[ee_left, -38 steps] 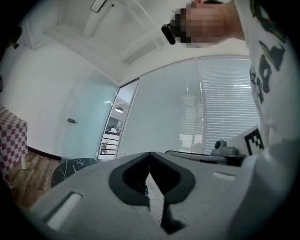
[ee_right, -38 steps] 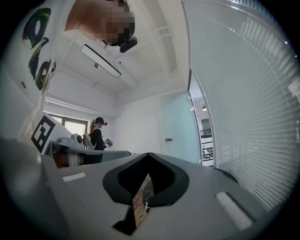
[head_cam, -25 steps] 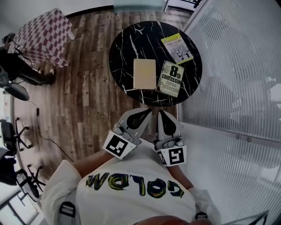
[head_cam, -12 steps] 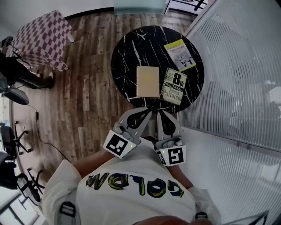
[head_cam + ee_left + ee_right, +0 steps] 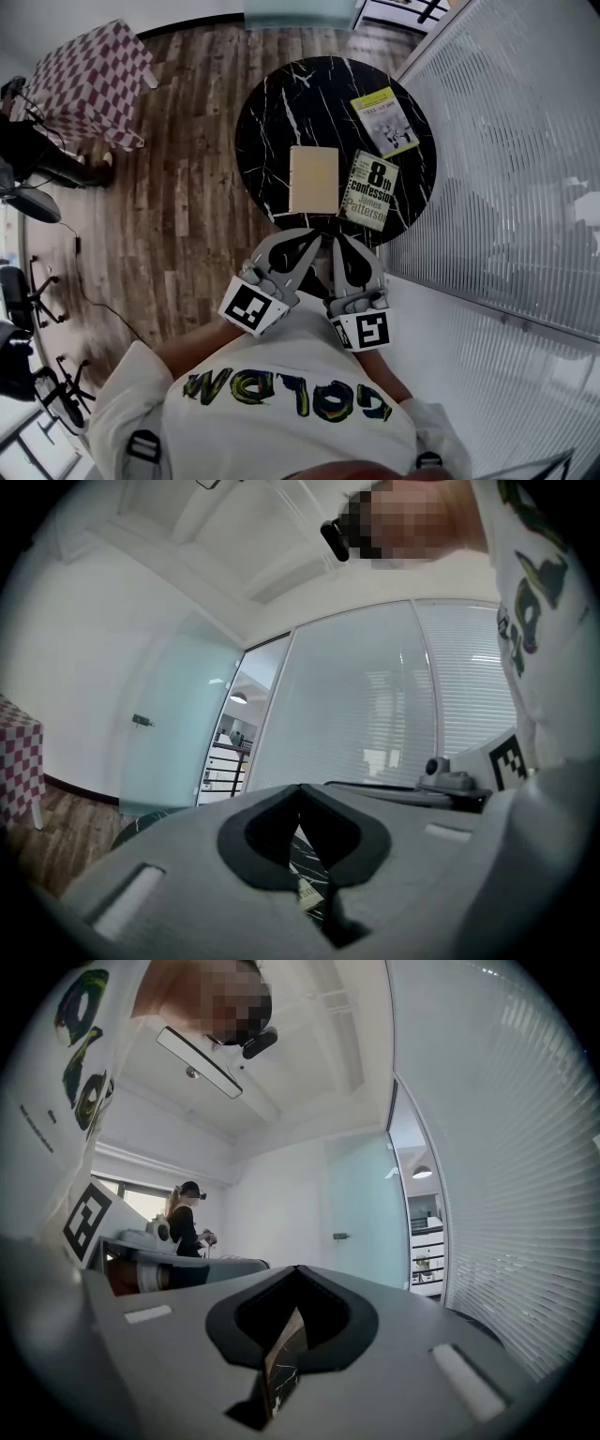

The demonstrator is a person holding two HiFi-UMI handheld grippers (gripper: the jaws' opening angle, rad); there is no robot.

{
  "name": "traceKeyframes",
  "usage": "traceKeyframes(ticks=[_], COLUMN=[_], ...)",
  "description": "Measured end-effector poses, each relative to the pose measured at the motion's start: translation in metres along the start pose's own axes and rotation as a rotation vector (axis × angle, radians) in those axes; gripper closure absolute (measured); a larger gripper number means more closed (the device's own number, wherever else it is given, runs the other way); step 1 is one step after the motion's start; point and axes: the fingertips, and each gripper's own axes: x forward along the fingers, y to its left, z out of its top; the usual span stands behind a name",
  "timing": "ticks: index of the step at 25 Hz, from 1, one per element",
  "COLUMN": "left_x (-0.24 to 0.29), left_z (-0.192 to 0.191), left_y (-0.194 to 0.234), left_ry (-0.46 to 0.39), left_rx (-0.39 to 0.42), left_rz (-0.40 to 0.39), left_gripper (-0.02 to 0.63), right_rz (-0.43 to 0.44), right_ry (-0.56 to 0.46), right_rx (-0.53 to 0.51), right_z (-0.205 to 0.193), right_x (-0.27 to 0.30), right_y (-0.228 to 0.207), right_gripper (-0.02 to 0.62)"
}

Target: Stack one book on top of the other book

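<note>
Three books lie on the round black marble table (image 5: 281, 103). A plain cream book (image 5: 313, 179) sits near the table's near edge. To its right is the "8th confession" book (image 5: 370, 191), and a yellow-green book (image 5: 384, 121) lies farther back. My left gripper (image 5: 311, 242) and right gripper (image 5: 341, 242) are held side by side in front of my chest, just short of the table's near edge. Both are shut and hold nothing. The left gripper view shows closed jaws (image 5: 300, 789) with a sliver of table beyond. The right gripper (image 5: 298, 1269) looks the same in its own view.
A glass wall with blinds (image 5: 506, 141) runs along the right, close to the table. A checkered table (image 5: 89, 80) and office chairs (image 5: 28, 300) stand at the left on the wood floor (image 5: 187, 206). Another person (image 5: 187, 1227) stands far off in the right gripper view.
The table and books have drawn a little nearer to me in the head view. Both grippers keep their place before my chest and stay shut.
</note>
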Motion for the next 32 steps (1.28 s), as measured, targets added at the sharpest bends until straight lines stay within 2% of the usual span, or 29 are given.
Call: traceKeyframes(ticks=[16,20,25,32], left_x=[0.022,0.024,0.025,0.025], left_z=[-0.007,-0.011,-0.019,-0.027], left_y=[0.003,0.003,0.006,0.013], left_ry=[0.024,0.047,0.072,0.103], left_rx=[-0.011,0.012,0.012,0.000], left_rz=[0.052,0.053,0.056,0.079], left_gripper=[0.604,0.604,0.604,0.604], right_rz=[0.034,0.034,0.021,0.033], right_ry=[0.027,0.032,0.040,0.074], right_rx=[-0.011,-0.019,-0.057,-0.047], right_z=[-0.002,-0.003,-0.006,-0.016], right_x=[0.006,0.007,0.008,0.013], right_y=[-0.025,-0.031,-0.041,-0.040], right_gripper=[0.594,0.594,0.594,0.594])
